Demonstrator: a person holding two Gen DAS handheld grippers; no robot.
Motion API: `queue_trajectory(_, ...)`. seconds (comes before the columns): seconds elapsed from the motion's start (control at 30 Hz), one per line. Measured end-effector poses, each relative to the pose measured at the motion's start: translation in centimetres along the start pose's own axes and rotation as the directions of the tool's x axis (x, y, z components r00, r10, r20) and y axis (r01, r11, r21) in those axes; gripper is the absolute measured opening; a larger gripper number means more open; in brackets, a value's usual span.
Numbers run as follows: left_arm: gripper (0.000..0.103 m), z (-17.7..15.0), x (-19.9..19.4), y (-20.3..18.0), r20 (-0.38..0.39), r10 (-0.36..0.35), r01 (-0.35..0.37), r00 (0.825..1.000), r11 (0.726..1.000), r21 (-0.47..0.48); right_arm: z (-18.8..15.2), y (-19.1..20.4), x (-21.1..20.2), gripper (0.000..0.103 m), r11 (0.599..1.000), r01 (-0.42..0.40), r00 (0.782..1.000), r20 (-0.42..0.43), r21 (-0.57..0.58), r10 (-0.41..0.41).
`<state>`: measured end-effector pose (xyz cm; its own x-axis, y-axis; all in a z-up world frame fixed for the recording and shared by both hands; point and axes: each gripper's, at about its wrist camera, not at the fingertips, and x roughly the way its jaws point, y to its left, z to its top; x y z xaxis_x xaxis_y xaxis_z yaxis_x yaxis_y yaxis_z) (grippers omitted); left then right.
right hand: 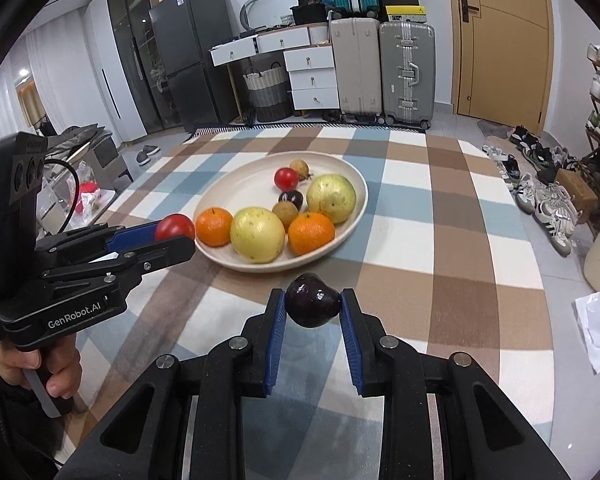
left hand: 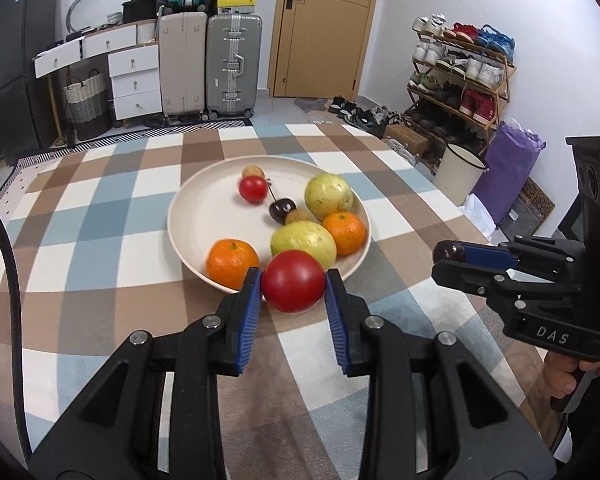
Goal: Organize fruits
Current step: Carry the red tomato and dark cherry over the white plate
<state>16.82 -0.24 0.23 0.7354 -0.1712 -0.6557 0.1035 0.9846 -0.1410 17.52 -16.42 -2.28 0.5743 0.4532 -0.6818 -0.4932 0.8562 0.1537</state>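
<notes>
On the checked worktop (left hand: 100, 216) a plate (left hand: 196, 216) is set, and in it two guavas (left hand: 327, 196), two oranges (left hand: 232, 262), a small tomato (left hand: 253, 189), a dark plum (left hand: 281, 210) and two brown fruits (right hand: 285, 213) are held. Just off the plate's near rim, a large tomato (left hand: 293, 286) is clamped between the pads of the left hand-held gripper (left hand: 293, 286). Near the plate, above the cloth, a dark plum (right hand: 313, 305) is clamped by the right hand-held gripper (right hand: 313, 306).
</notes>
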Motion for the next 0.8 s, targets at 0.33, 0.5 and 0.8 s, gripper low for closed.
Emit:
queue_trajectory(0.33, 0.029, 2.3, -2.3, 1.5, 0.063, 0.037, -0.036, 0.997, 0.999, -0.018, 3.7, 0.9, -0.8, 0.028, 0.999, -0.029, 0.998, 0.054, -0.022, 0.030)
queue_trajectory(0.5, 0.029, 3.4, -2.9, 1.7, 0.090, 0.050, -0.048, 0.995, 0.999, -0.021, 5.5, 1.3, -0.7, 0.028, 0.998, -0.052, 0.996, 0.071, -0.024, 0.054)
queue_trajectory(0.8, 0.029, 4.7, -2.1, 2.8, 0.098, 0.064, -0.061, 0.993, 0.997, -0.037, 8.1, 1.8, 0.4, 0.028, 0.996, -0.085, 0.992, 0.094, -0.020, 0.087)
